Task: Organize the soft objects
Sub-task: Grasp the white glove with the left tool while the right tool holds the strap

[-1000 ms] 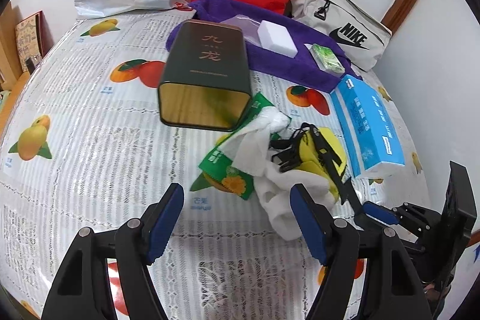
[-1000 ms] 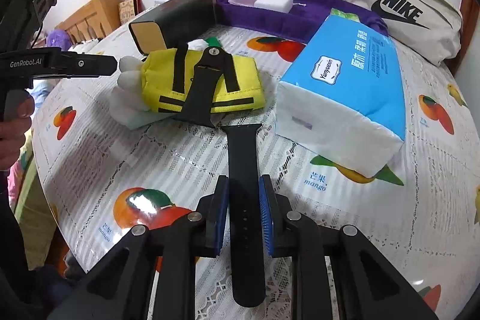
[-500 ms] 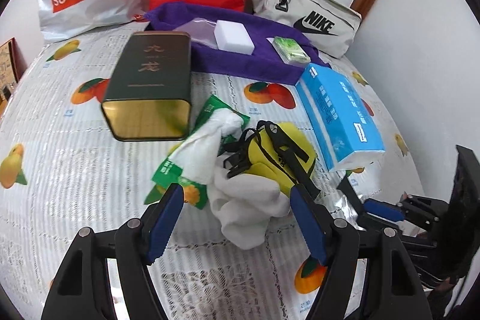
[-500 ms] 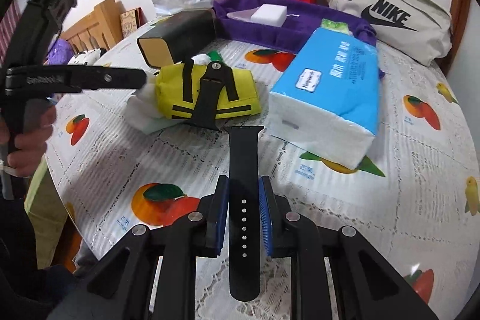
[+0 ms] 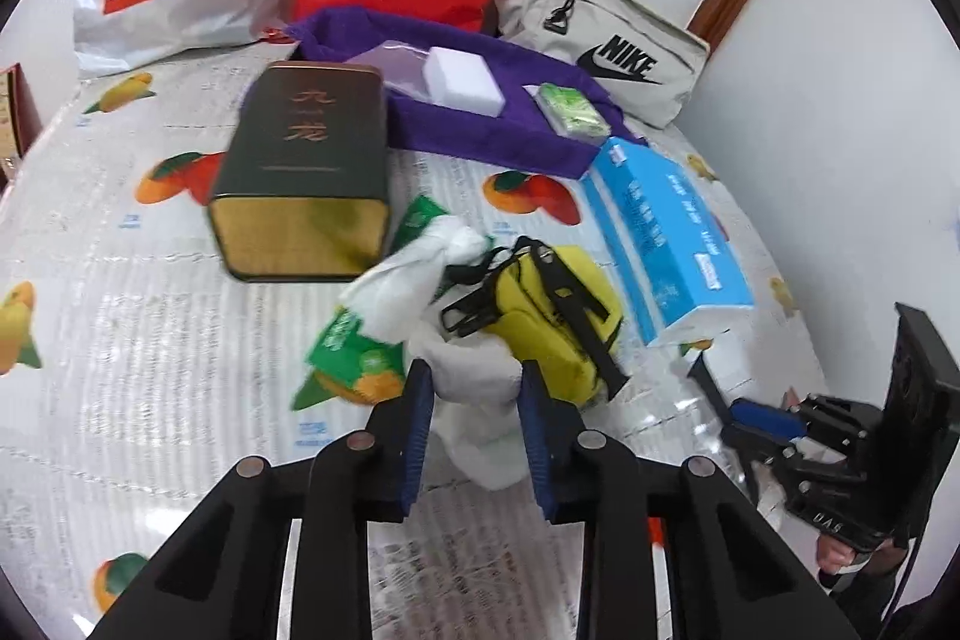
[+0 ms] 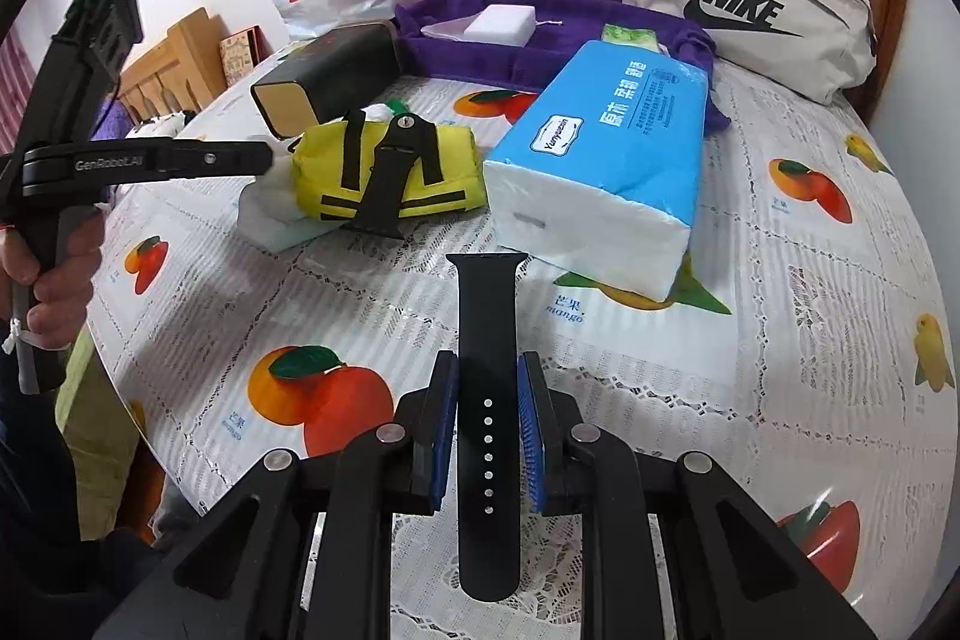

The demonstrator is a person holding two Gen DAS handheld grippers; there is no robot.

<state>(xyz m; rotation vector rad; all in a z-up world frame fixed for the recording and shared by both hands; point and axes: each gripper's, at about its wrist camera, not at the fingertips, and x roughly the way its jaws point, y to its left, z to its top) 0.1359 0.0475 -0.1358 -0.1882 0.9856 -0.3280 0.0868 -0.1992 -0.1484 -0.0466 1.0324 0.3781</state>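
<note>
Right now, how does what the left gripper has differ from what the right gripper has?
The left gripper is closing on a crumpled white cloth; the right gripper is shut on a black strap. The cloth is bunched and lies against the yellow pouch; the strap is straight, stiff-looking, with a row of holes, and is clear of the other things. Both are between blue pads.

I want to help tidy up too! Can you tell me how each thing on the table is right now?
left gripper: closing around the white cloth.
right gripper: shut on the black watch strap.
yellow pouch: lying flat, other strap piece across it.
dark tin: tipped on its side.
blue tissue pack: lying flat.
grey Nike bag: zipped.
</note>
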